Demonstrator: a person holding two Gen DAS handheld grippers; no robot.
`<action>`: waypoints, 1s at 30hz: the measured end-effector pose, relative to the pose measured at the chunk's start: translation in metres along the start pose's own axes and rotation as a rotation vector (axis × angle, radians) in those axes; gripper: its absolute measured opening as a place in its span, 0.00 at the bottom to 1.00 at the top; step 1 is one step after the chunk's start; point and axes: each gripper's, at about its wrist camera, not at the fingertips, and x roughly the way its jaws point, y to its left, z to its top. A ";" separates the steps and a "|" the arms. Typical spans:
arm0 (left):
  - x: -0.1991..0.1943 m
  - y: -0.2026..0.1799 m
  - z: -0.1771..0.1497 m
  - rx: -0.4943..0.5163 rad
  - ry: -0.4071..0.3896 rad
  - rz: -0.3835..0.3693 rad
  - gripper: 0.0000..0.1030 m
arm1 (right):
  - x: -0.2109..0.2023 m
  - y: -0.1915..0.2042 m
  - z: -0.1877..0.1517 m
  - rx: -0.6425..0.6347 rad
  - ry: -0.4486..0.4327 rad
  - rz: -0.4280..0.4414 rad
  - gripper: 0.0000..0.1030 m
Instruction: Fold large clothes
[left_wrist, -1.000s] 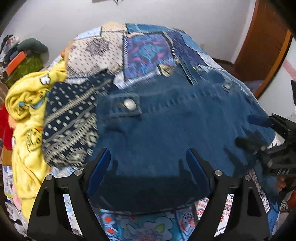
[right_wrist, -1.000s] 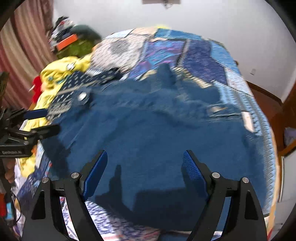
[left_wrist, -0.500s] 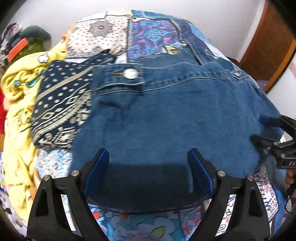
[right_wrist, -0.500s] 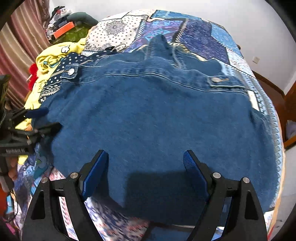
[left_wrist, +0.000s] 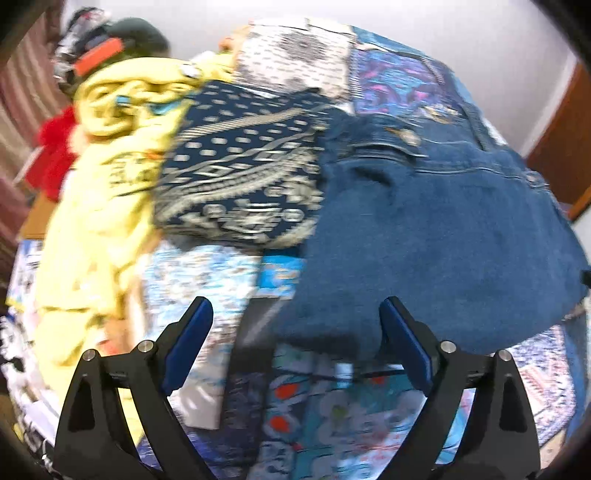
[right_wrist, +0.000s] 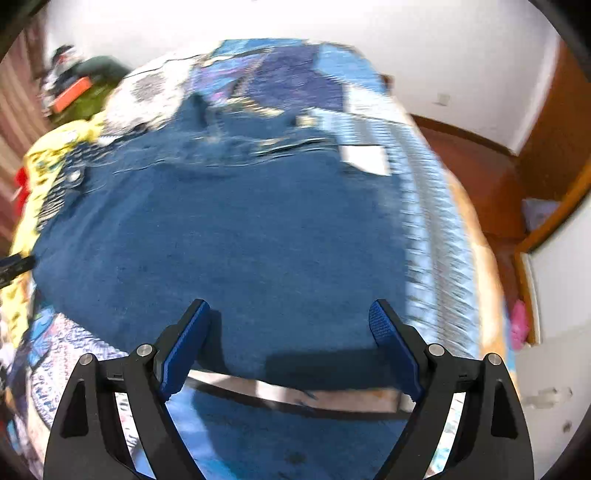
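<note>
Lying spread on the patchwork bedspread (left_wrist: 207, 273), the denim garment (right_wrist: 229, 236) is seen flat, with its waistband and metal button (right_wrist: 75, 176) toward the far side and its near hem just in front of both grippers. Beside its left edge, a navy patterned cloth (left_wrist: 240, 166) and a crumpled yellow garment (left_wrist: 103, 177) are piled, the patterned one touching or slightly overlapped by the denim; which of the two cannot be told because of blur.

The left gripper (left_wrist: 295, 343) is held above the near left corner of the denim with its jaws opening, and nothing is pressed between its pads. The right gripper (right_wrist: 288, 343) is held over the near hem, its jaws wide apart and empty too.

Several risks can be judged from here. If the left pads are closed at that corner, the bedspread may be pinched together with the denim, and the fold would be dragged. The patterned cloth could be pulled along when the left edge is lifted. As denim is stiff and heavy, a shallow pinch may slip out, and uneven lifting by the two hands would leave a skewed fold.
</note>
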 end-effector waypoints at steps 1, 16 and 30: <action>-0.001 0.003 -0.002 -0.004 -0.006 0.017 0.90 | -0.001 -0.003 -0.002 0.001 0.006 -0.052 0.83; -0.038 0.034 -0.030 -0.259 -0.013 -0.246 0.90 | -0.030 -0.017 -0.010 0.116 -0.021 0.022 0.84; 0.035 -0.003 -0.031 -0.475 0.119 -0.645 0.81 | 0.019 0.067 -0.002 -0.101 0.021 0.050 0.87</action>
